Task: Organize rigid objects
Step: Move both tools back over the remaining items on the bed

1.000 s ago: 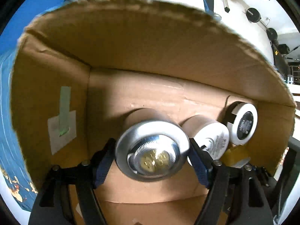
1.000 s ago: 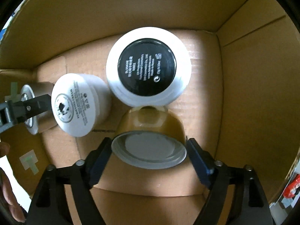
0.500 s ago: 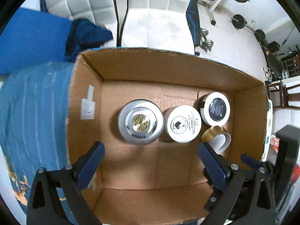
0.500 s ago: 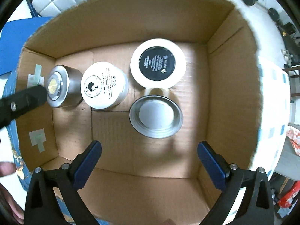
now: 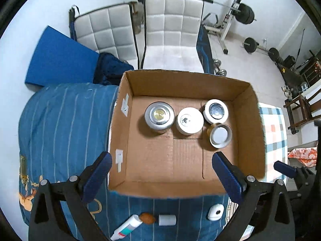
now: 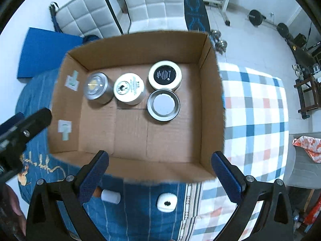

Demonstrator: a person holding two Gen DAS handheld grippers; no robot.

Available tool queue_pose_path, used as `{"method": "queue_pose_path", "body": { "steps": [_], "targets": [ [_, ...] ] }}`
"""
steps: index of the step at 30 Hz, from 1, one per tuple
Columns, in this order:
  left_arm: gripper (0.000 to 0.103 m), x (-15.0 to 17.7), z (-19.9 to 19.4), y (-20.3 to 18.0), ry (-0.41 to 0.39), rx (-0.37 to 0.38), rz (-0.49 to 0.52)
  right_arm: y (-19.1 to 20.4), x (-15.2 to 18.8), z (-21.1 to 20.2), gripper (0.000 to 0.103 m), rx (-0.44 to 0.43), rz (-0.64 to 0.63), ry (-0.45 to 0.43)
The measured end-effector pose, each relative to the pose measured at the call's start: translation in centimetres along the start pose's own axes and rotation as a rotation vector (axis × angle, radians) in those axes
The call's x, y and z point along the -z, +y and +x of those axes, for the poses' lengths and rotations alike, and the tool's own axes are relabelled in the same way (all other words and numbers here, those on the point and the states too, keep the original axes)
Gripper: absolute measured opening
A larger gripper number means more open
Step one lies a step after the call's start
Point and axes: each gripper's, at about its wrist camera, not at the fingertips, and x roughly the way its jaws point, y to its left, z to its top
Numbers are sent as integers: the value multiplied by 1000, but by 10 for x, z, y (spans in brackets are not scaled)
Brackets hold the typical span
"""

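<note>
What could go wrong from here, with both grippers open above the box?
1. The amber jar touches the black-labelled jar; a new item set beside them might knock them.
2. The white cylinder lies on its side on the bedspread, close to the cardboard box, so it may roll when gripped.

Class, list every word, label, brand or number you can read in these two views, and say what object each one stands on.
No text can be read.
White print on the black-topped white round jar: too small.
Dark print and emblem on the white round jar: blurred.
Gold emblem on the silver round tin: no legible letters.
Print on the white tube with teal and red bands: blurred.
</note>
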Motion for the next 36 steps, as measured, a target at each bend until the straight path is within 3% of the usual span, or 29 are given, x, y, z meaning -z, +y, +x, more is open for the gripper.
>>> {"method": "queue_pose_path", "body": {
  "steps": [5, 15, 18, 23, 29, 36],
  "targets": [
    [102, 25, -41, -10, -58, 7, 22, -5, 13, -41, 103, -9, -18, -66],
    [102, 70, -111, -24, -160, -11, 21, -5, 71, -113, 103, -14, -71, -204],
    [102, 81, -125, -24, -183, -12, 7, -7, 86, -125, 103, -48, -72, -214],
    [102, 99, -127, -18, -180, -76, 11, -11, 103, -126, 103, -97, -58, -188],
    [102, 131, -77, 13, -71, -174, 56, -19, 125, -75, 103, -87, -17, -59],
    [100, 173, 37, 60, 210, -172, 117, -29, 147, 27, 103, -68, 77, 135]
  ]
}}
